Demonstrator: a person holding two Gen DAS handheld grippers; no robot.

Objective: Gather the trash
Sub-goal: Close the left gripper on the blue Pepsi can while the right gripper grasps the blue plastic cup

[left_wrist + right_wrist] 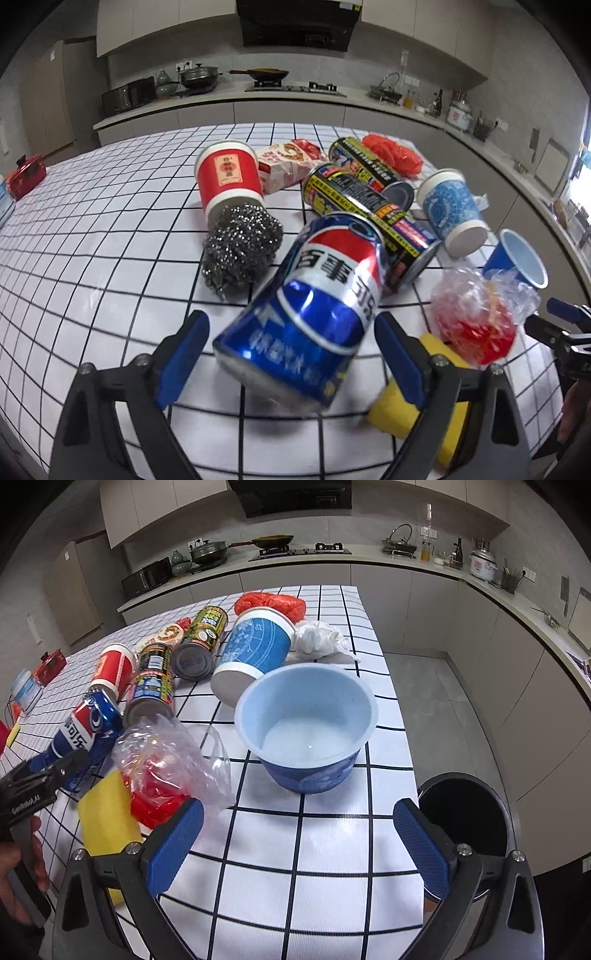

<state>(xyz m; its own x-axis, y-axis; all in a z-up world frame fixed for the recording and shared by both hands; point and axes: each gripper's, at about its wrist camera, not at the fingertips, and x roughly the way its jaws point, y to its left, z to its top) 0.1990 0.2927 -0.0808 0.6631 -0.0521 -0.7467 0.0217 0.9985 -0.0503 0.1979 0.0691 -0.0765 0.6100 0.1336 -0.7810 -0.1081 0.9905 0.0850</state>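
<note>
A dented blue Pepsi can (pixel 306 306) lies tilted between the fingers of my open left gripper (pixel 291 354); the pads stand a little apart from its sides. It also shows in the right wrist view (pixel 83 738). My right gripper (pixel 295 842) is open and empty, just in front of a blue paper cup (pixel 306 734) lying with its mouth toward me. A clear bag with red scraps (pixel 166 771) and a yellow sponge (pixel 107 816) lie between the two grippers. A black trash bin (pixel 469 823) stands on the floor beside the table's right edge.
On the checked tablecloth (pixel 325 849) lie a steel-wool ball (pixel 240 247), a red paper cup (pixel 229 177), two yellow-black cans (pixel 369 206), a blue-white cup (pixel 255 646), a snack pack (pixel 288 162), a red bag (pixel 273 603) and crumpled white paper (pixel 317 638). Kitchen counters run behind.
</note>
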